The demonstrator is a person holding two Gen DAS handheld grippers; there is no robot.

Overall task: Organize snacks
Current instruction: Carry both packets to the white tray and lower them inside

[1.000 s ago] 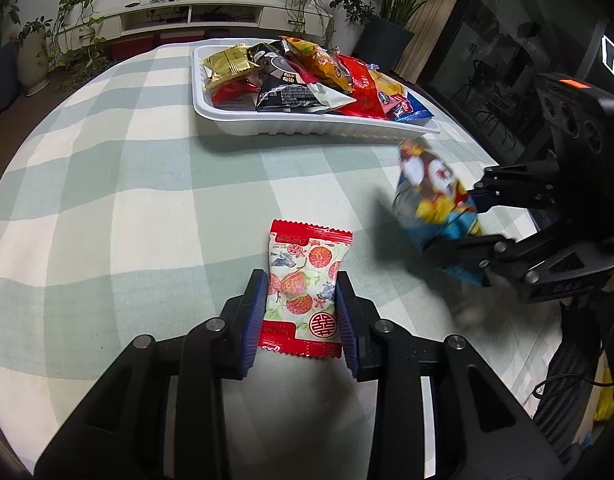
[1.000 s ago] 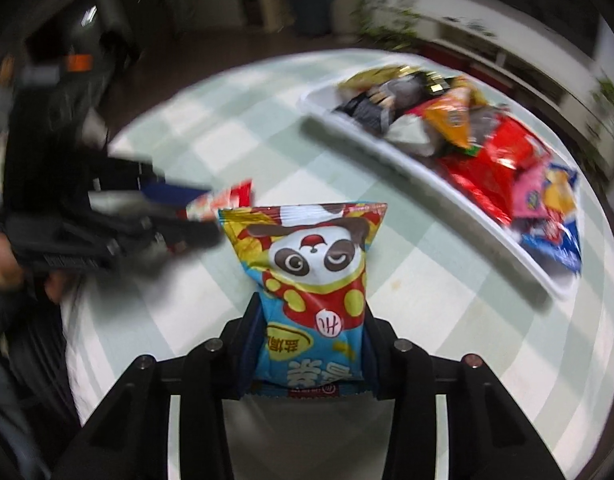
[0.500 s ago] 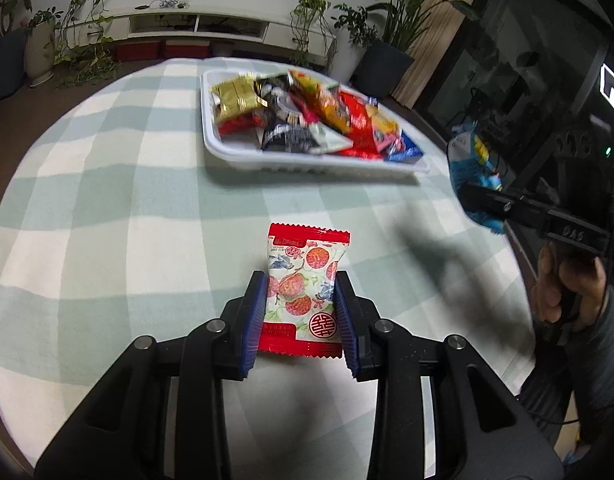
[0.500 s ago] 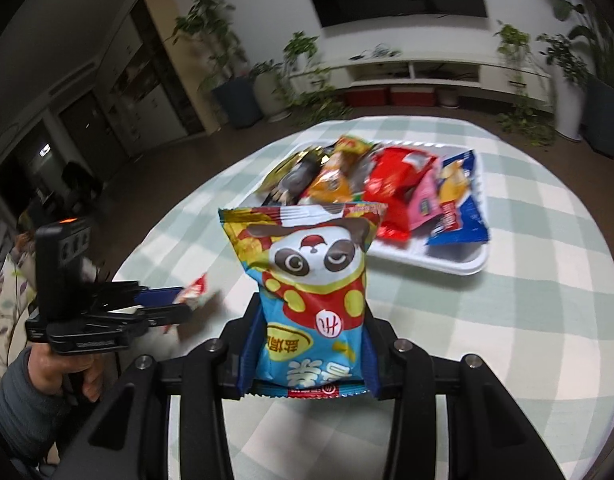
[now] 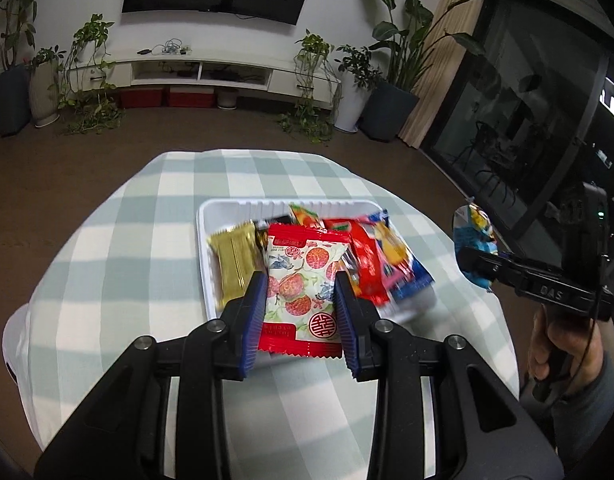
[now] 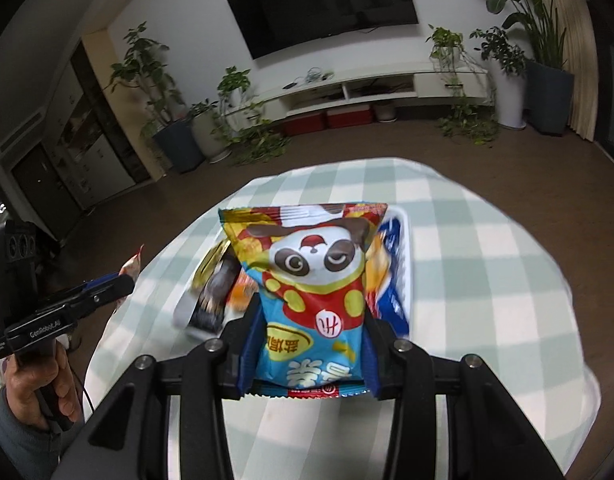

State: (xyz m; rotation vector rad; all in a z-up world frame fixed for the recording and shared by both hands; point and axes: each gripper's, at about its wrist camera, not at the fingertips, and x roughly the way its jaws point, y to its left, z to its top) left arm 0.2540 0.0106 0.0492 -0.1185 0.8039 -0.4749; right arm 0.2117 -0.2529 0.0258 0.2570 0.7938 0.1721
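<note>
My left tool (image 5: 299, 312) is clenched on the red-and-white lychee candy packet (image 5: 303, 284), held low centre of the left view, clear of the checked worktop (image 5: 119, 264). Just behind it in the frame sits the white tray (image 5: 205, 248), packed with snacks (a gold bar (image 5: 235, 264) at its left side, red and blue packs to the right). My right tool (image 6: 307, 344) is grasping the panda chip bag (image 6: 311, 280), upright in the centre of the right view, hiding much of the tray. At the right edge of the left view my right hand (image 5: 563, 344) grips its handle, the bag's blue end showing beyond the tool's tips.
</note>
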